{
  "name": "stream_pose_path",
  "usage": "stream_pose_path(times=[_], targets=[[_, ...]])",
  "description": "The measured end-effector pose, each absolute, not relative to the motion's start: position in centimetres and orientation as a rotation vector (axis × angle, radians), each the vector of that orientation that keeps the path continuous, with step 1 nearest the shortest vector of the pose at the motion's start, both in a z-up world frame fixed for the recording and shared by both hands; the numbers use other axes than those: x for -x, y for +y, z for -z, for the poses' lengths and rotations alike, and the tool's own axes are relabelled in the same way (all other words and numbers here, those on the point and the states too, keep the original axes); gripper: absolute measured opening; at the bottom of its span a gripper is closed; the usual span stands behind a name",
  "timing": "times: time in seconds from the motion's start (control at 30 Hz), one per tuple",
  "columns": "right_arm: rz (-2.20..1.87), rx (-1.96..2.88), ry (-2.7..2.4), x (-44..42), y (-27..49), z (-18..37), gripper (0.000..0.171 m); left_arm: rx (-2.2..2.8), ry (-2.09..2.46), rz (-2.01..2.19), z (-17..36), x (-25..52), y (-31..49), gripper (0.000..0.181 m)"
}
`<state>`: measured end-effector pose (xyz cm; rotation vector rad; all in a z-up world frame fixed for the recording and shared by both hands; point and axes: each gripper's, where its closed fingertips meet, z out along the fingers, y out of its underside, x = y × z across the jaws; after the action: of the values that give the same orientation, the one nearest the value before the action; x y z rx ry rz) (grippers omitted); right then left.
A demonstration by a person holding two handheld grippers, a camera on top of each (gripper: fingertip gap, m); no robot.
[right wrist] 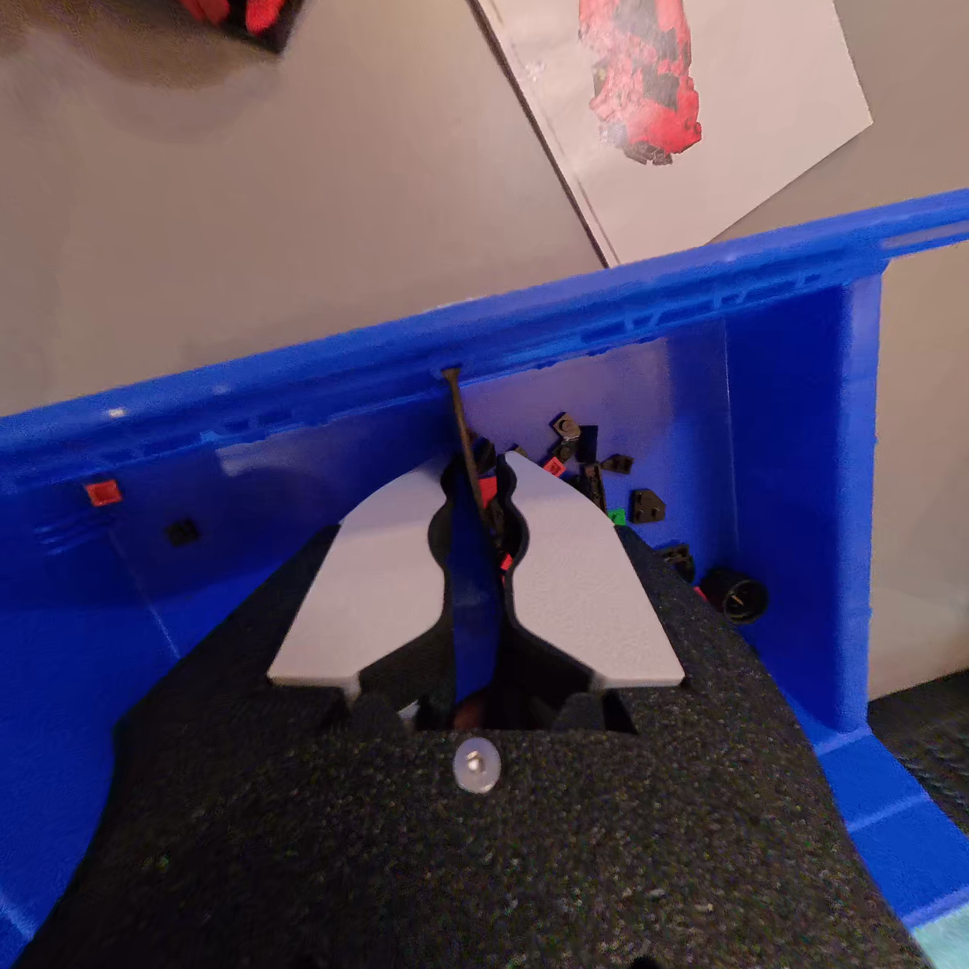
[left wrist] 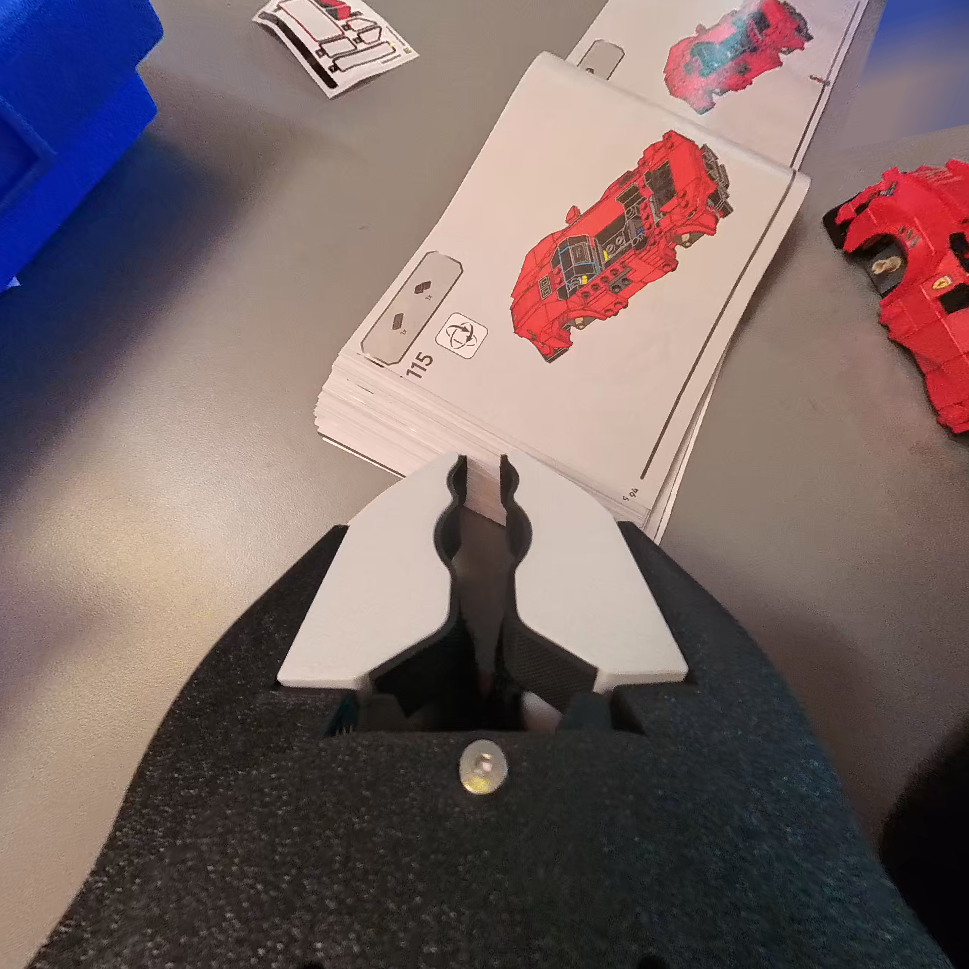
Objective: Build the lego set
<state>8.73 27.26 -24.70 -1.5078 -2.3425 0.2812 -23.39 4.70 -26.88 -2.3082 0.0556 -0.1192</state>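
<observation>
The open instruction booklet (left wrist: 566, 293) lies on the grey table, with a red car pictured on its page. The partly built red Lego car (left wrist: 923, 293) sits at the right edge of the left wrist view. My left gripper (left wrist: 483, 464) hovers over the booklet's near edge, its fingers almost together with nothing between them. My right gripper (right wrist: 480, 464) reaches into the blue bin (right wrist: 577, 314), its fingers a narrow gap apart over loose black and red pieces (right wrist: 592, 472). A thin dark rod (right wrist: 466, 435) runs from the bin's rim down between the fingertips. I cannot tell if it is gripped.
A sticker sheet (left wrist: 335, 42) lies on the table at the back left. The blue bin (left wrist: 63, 157) also shows at the left of the left wrist view. A red piece (right wrist: 103, 493) and a black wheel (right wrist: 734, 595) lie in the bin.
</observation>
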Motion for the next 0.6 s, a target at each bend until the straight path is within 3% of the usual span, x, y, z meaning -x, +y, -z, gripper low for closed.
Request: stream_pose_path(times=[0.6], targets=[[-0.282,1.563,-2.34,-8.76,27.26,24.85,0.014,2.305,-0.007,0.202,26.85,23.52,4.54,0.008]])
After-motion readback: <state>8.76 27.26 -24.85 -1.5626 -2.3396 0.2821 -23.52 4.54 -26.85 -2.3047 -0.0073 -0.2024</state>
